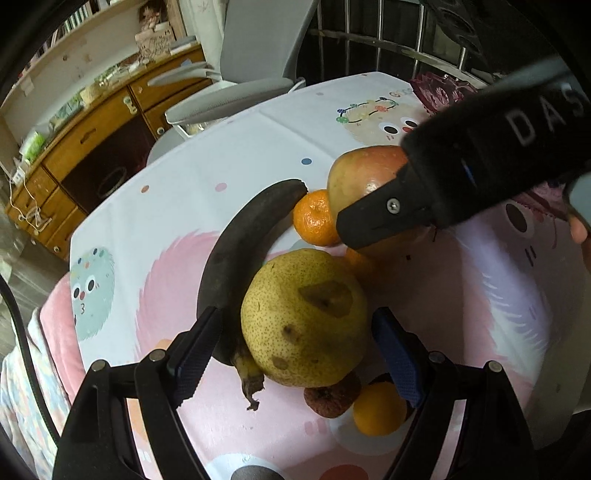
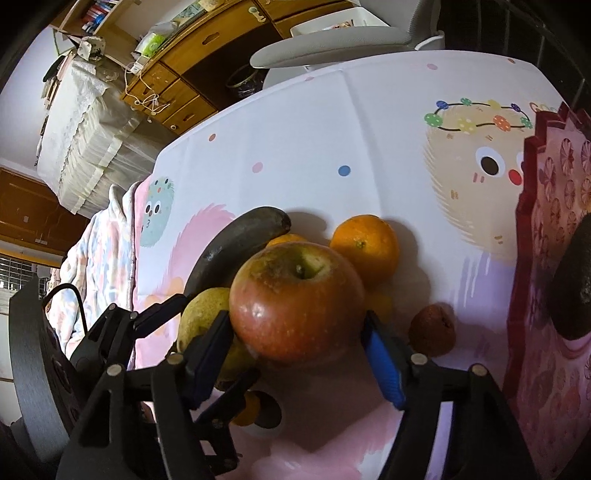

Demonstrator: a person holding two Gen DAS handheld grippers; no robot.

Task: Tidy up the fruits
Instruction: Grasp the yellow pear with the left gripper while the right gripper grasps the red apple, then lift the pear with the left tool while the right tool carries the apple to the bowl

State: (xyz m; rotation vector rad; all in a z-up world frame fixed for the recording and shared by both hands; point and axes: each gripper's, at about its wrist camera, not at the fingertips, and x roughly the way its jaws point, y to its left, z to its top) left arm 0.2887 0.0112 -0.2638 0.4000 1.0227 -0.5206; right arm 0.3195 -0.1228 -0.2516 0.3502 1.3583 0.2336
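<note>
you're in lived-in home room, likely bedroom or study. cartoon-monster tablecloth (image 2: 295,122) on table, wooden drawer cabinet (image 2: 173,92) with clutter on top (charger cable dangling), grey swivel chair (image 2: 332,40), bookshelf (image 1: 74,18), folded blanket (image 2: 99,236) at table edge.

Light was moderate and warm — my fisheye views bent the scene hard, with black vignette at every corner. The apple (image 2: 297,304) carried a small white glare spot and threw a soft shadow on the tablecloth (image 2: 332,147). The pear (image 1: 304,317) read sharp; the chair (image 1: 236,85) behind was smeared — background shelves soft and dim.
</note>
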